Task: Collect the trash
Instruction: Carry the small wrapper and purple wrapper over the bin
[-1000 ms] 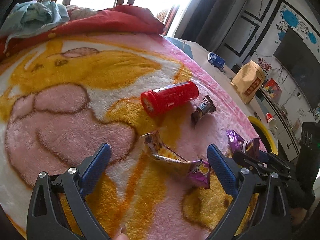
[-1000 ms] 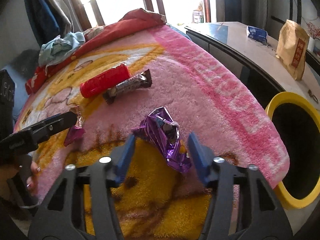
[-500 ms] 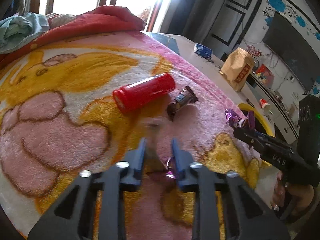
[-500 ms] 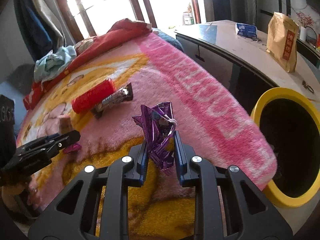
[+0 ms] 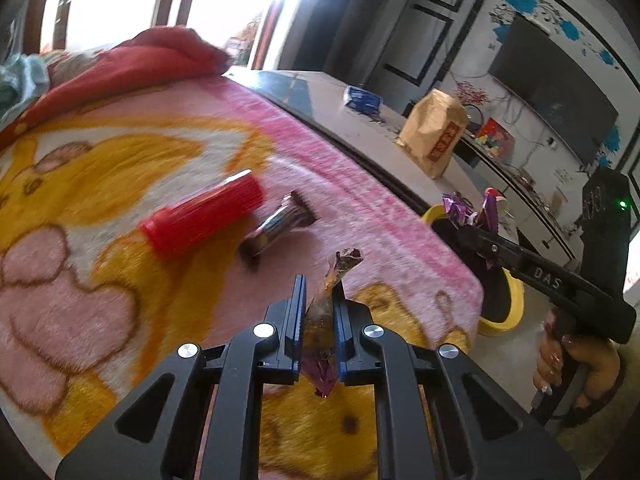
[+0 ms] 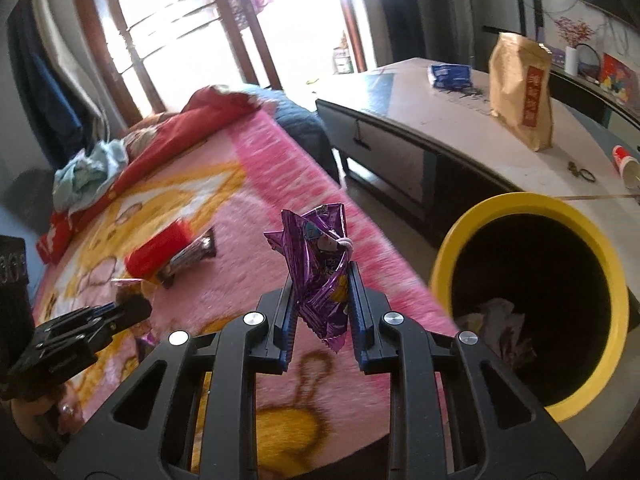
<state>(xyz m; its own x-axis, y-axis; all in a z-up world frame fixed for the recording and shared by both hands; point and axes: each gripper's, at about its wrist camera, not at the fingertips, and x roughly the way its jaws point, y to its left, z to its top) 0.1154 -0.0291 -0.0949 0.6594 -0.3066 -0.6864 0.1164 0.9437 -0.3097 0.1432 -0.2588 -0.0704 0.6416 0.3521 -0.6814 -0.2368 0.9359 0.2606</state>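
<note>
My left gripper point(image 5: 319, 285) is shut on a crumpled orange and purple snack wrapper point(image 5: 325, 322), lifted off the pink and yellow blanket point(image 5: 100, 280). A crinkled purple foil wrapper point(image 6: 320, 268) sticks up from my right gripper point(image 6: 322, 274), which is shut on it above the blanket's edge. That right gripper point(image 5: 472, 222) shows at the right of the left wrist view, over the yellow bin point(image 5: 512, 304). The yellow bin point(image 6: 480, 216) stands on the floor beside the bed, with trash in it. A red tube point(image 5: 200, 216) and a dark candy bar wrapper point(image 5: 280, 224) lie on the blanket.
A low white table point(image 6: 420, 120) beyond the bed holds a brown paper bag point(image 6: 520, 92), a blue packet point(image 6: 450, 74) and a red and white cup point(image 6: 626, 162). Red bedding point(image 6: 208, 112) and a pale blue cloth point(image 6: 88, 168) are piled at the bed's far end.
Both grippers closed on their wrappers and lifted them off the blanket. The right one has carried its purple wrapper toward the yellow bin.
</note>
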